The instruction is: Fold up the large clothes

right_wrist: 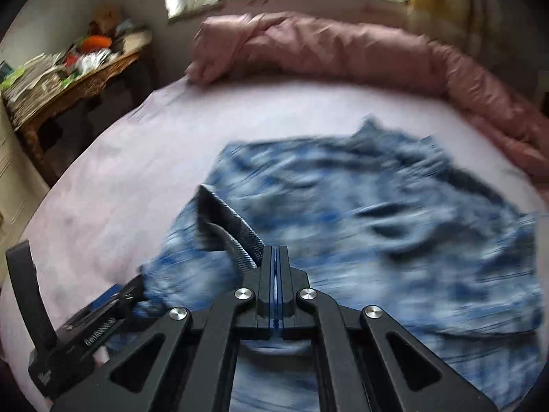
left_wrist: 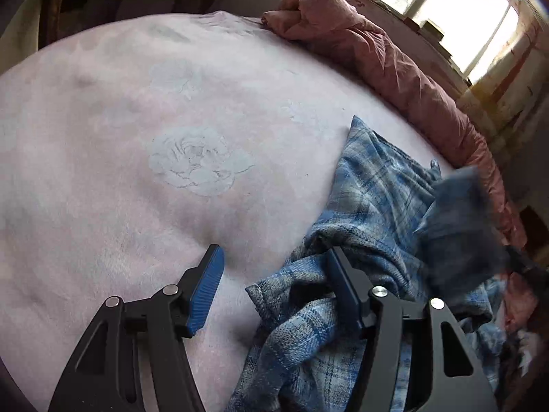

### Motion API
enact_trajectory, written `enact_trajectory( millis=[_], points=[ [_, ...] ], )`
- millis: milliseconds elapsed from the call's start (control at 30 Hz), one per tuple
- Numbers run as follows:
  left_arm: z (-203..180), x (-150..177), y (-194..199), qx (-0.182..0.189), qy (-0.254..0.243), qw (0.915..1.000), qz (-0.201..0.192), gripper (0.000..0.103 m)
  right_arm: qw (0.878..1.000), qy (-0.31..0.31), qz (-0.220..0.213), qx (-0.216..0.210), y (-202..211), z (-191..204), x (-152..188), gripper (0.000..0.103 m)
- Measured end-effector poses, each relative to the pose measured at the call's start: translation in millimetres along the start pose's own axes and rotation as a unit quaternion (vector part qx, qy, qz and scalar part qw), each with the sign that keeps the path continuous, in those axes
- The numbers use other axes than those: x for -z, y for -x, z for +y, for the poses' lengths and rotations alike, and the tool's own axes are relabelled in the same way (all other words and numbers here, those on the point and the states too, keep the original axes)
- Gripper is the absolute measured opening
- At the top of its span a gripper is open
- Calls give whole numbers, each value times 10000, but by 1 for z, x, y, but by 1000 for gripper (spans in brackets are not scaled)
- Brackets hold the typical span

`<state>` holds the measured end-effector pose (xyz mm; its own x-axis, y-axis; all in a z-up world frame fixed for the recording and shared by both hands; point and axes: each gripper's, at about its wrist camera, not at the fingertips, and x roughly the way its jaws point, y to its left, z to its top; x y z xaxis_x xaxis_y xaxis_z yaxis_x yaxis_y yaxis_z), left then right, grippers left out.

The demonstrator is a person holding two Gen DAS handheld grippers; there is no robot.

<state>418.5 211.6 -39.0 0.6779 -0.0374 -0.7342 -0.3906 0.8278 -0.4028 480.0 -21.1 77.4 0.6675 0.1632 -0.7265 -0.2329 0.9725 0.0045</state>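
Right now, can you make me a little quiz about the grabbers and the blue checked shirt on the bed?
1. True or false: the right gripper is wide open.
2. Which lies along the window side of the bed sheet? A) pink quilt B) green towel C) black coat
3. Fill in: the left gripper is ____, one finger against the blue plaid shirt.

Key: 1 false, it pinches a shirt edge. 2 A. 3 open.

Left tool (left_wrist: 271,267) agape; right tool (right_wrist: 274,252) clamped.
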Motion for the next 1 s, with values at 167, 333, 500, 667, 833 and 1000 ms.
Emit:
enact_trajectory(
  millis=[167, 333, 500, 667, 833, 1000],
  points=[
    [-8, 2, 6, 219, -185, 9994, -184, 61, 9947, -190, -344, 946, 28, -81, -5, 1],
    [-38, 8, 17, 415, -884, 9940, -498, 62, 9867, -403, -231, 1558, 23, -147, 21, 1],
    [-66, 21, 50, 788, -1591, 9748, -1350, 70, 9791, -1013, -80, 1763, 7, -204, 49, 1],
    [-64, 19, 60, 1171, -1342, 9710, -1596, 75, 9804, -1647, -55, 1084, -5, -239, 77, 1],
    [-59, 17, 46, 951, -1190, 9776, -1451, 75, 9762, -2072, 210, -605, -22, -239, 72, 26],
    [-58, 20, 39, 951, -1156, 9796, -1343, 75, 9777, -1824, 783, -681, -55, -213, 62, 65]
  ],
)
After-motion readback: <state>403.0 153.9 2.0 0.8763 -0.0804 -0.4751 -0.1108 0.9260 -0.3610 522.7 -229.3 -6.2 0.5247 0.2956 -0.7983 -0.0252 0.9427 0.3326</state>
